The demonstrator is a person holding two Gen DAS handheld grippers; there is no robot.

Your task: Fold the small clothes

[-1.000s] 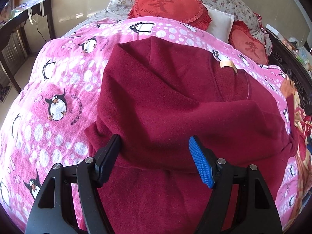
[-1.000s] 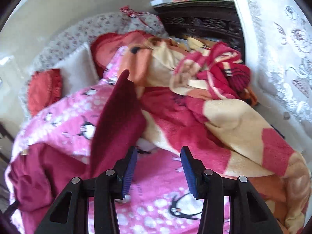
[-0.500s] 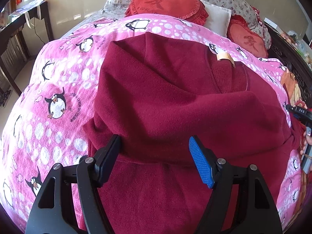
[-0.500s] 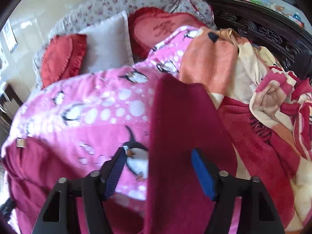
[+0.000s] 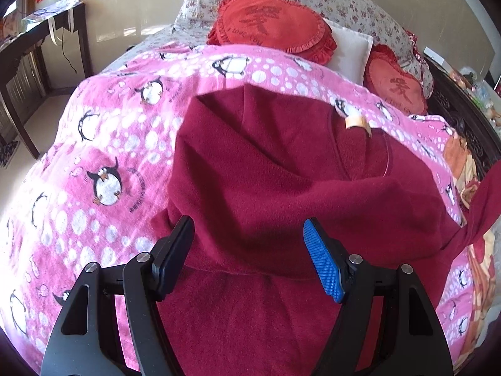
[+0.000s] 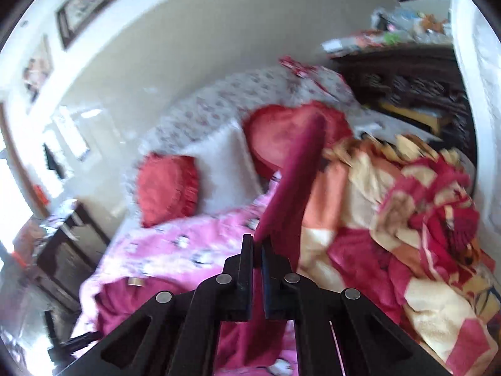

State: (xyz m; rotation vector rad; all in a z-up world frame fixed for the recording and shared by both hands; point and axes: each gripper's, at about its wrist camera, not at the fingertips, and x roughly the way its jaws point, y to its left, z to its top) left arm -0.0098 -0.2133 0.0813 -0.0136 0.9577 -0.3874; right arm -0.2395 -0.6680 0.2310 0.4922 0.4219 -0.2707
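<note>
A dark red fleece top [image 5: 281,194] lies on the pink penguin blanket [image 5: 103,144], one side folded over its body. My left gripper [image 5: 249,244] is open and hovers over its lower middle, holding nothing. My right gripper [image 6: 257,244] is shut on the top's sleeve [image 6: 297,175], which rises stiffly above the bed. The lifted sleeve also shows at the right edge of the left wrist view [image 5: 482,200].
Red heart cushions [image 5: 269,28] and a white pillow [image 5: 350,47] lie at the head of the bed. A crumpled red and cream blanket [image 6: 416,225] lies to the right. A dark wooden headboard [image 6: 413,94] and a dark desk [image 5: 37,47] flank the bed.
My right gripper has closed on the sleeve and lifted it up off the bed. The left gripper stays open over the top.
</note>
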